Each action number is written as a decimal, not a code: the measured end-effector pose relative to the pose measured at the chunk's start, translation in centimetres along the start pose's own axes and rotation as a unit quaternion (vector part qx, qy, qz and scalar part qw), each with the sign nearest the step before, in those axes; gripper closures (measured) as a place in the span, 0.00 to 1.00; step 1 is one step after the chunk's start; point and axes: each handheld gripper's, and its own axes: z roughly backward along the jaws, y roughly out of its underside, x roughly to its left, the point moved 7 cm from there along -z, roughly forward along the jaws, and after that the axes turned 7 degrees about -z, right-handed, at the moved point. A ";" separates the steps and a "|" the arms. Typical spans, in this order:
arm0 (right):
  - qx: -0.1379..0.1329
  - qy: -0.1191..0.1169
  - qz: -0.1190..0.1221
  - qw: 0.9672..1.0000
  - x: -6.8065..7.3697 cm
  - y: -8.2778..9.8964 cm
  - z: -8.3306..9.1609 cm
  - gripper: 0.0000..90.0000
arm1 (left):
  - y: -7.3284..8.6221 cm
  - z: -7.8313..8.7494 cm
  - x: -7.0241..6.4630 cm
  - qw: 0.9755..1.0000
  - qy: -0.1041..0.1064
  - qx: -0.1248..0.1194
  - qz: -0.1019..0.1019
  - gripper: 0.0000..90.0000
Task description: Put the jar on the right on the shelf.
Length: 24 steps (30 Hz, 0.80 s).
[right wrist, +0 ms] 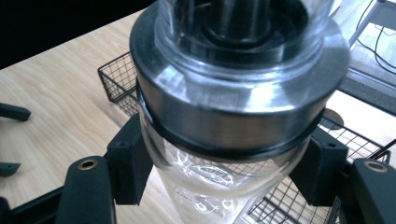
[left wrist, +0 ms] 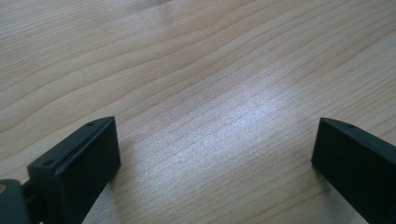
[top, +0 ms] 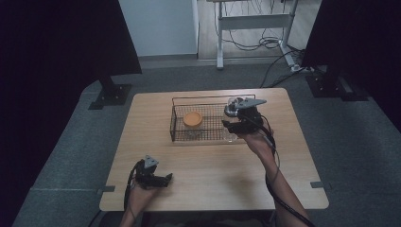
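Note:
A clear glass bottle (right wrist: 238,102) with a steel collar and an open mouth stands upright at the right end of a black wire basket (top: 198,100). My right gripper (right wrist: 224,165) is shut on the bottle's glass body just under the collar, one pad on each side. In the high view the bottle (top: 231,108) rises above the right gripper (top: 235,126). I cannot tell whether its base rests in the basket. An orange round lid-like piece (top: 193,118) lies inside the basket. My left gripper (top: 165,179) rests low over the table near the front left, open (left wrist: 217,154), nothing between its jaws.
The light wooden table (top: 213,165) has bare room in front of the basket and between the two hands. Dark stands and a desk frame with cables (top: 265,42) are on the floor beyond the far edge.

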 end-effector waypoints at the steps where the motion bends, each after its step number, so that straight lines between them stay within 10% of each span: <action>1: -0.001 0.001 0.000 1.000 -0.1 -0.2 -0.1 0.34 | 0.0 0.0 0.0 1.000 0.000 0.000 0.000 0.01; 24: -0.003 0.031 -0.014 0.999 -3.2 -2.3 -2.9 0.34 | 0.0 0.0 0.0 1.000 0.000 0.001 -0.001 0.01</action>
